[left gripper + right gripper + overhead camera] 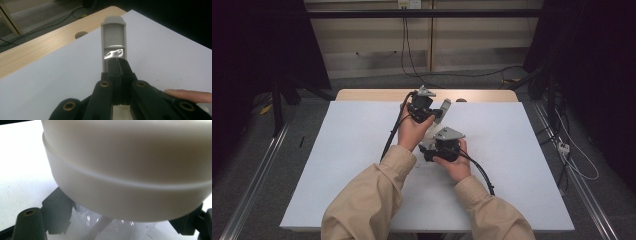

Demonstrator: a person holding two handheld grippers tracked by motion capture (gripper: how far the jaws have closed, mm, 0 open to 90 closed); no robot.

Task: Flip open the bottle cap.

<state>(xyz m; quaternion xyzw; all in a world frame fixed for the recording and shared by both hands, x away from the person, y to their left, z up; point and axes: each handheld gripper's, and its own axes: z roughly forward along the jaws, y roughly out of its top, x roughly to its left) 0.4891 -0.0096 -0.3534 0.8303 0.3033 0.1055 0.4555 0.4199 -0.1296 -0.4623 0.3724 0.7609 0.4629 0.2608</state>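
Grip matters here: left hand-held gripper point(117, 65) is clamping the grey stick point(113, 40) above the surface point(162, 55); right hand-held gripper point(125, 226) is holding the white cap point(130, 170). Keep both aligned, pressing gently.

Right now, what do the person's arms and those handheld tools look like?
Both arms wear loose beige long sleeves. Each hand holds a chunky black tool: the left tool and the right tool each carry a grey three-cornered plate on top and trail a thick black cable. In the left gripper view, brass-coloured rivets dot the black jaw links.
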